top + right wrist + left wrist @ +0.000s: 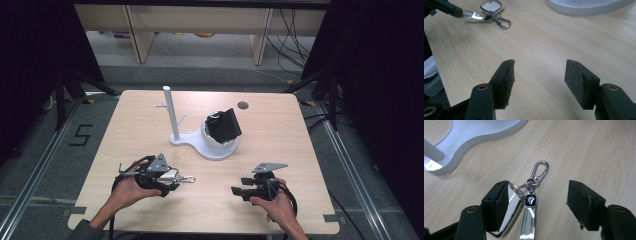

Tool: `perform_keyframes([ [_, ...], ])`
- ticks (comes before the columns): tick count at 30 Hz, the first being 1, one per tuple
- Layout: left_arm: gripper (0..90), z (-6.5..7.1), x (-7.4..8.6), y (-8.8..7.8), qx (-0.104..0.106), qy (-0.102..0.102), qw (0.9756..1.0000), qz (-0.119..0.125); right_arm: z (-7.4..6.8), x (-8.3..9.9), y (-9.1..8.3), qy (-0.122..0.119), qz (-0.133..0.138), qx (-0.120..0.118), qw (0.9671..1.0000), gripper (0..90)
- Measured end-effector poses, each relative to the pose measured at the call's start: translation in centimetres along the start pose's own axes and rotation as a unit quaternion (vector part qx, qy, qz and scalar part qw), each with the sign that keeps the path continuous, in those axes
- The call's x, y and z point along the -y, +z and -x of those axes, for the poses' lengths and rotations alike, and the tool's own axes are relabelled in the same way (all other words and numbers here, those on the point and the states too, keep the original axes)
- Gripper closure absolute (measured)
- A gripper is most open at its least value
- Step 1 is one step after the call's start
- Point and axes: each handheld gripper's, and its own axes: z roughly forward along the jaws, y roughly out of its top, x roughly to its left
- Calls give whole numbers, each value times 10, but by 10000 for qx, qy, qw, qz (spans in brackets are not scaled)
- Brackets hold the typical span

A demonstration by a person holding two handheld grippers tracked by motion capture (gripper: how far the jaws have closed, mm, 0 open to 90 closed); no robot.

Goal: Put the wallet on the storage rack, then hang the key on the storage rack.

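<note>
Each black gripper carries a grey three-cornered plate on top and trails a black cable. Brass-coloured screws sit in the jaws; worn black pads line them. A dark sleeve covers the left forearm.

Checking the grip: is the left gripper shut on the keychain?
Open: the left gripper has the keychain between its jaws, far pad clear.

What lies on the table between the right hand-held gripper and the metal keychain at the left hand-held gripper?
Nothing: in the right gripper view, bare wood runs from the right hand-held gripper to the keychain. The high view agrees.
</note>
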Motion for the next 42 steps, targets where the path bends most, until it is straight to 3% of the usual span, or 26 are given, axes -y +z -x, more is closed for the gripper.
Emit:
perform_keyframes([
  [1,334,-2,-3,2,51,49,10000,-59,1,0,1,-150,12,42,9999,417],
  [5,337,-8,-10,6,21,116,9997,-231,1,1,3,-257,1,1,9997,412],
  [7,336,-13,-11,13,76,159,9989,-435,0,2,2,-241,9,68,9997,401],
  [8,335,-13,-12,16,100,183,9986,-493,-1,3,2,-131,8,-48,9999,398],
  [10,335,-13,-13,19,101,187,9981,-582,-1,3,1,-203,53,-79,9997,388],
  [13,336,-12,-15,23,142,222,9976,-647,-3,4,1,-212,65,-86,9997,371],
  [15,330,-12,-16,26,198,282,9969,-700,-3,5,0,-238,64,46,9997,364],
  [16,328,-11,-17,30,354,212,9970,-656,-4,6,0,-153,-36,22,9999,361],
  [17,328,-11,-18,32,391,223,9964,-720,-2,7,0,-254,3,42,9997,361],
  [19,328,-11,-19,34,377,222,9962,-754,-4,8,-1,-123,-46,42,9999,361],
  [20,329,-16,-23,34,318,478,9933,-1000,-3,9,0,-229,14,63,9997,359],
  [25,336,-18,-29,39,441,476,9914,-1141,-4,10,-1,-245,-51,4,9997,360],
  [26,336,-20,-30,41,456,614,9902,-1172,-4,10,-1,-153,-89,10,9998,359],
  [27,337,-19,-31,42,452,494,9904,-1209,-3,11,-1,-223,-71,2,9997,359],
  [28,337,-20,-32,43,441,546,9897,-1247,-2,10,0,-334,-45,18,9994,359],
  [30,337,-20,-33,43,441,513,9898,-1255,-3,11,0,-242,-67,-12,9997,360],
  [32,339,-21,-35,46,474,731,9875,-1311,-3,11,0,-227,-71,2,9997,359],
  [33,339,-21,-35,46,474,731,9875,-1311,-3,11,0,-227,-71,2,9997,359],
  [34,341,-21,-36,48,454,844,9853,-1415,-3,11,0,-229,-79,-5,9997,359],
  [35,341,-19,-35,49,444,724,9855,-1469,-3,11,0,-235,-81,-10,9997,359],
  [37,342,-19,-35,49,427,749,9853,-1472,-3,12,1,-240,-55,-35,9997,359],
  [38,342,-20,-37,51,433,852,9837,-1525,-3,12,1,-240,-59,-35,9997,359],
  [40,342,-18,-37,52,447,803,9830,-1589,-3,12,1,-239,-60,-38,9997,359],
  [41,340,-19,-38,52,437,876,9821,-1610,-2,11,0,-254,-76,-22,9996,359],
  [42,339,-17,-38,52,445,764,9827,-1626,-3,12,1,-205,-80,-80,9997,359],
])
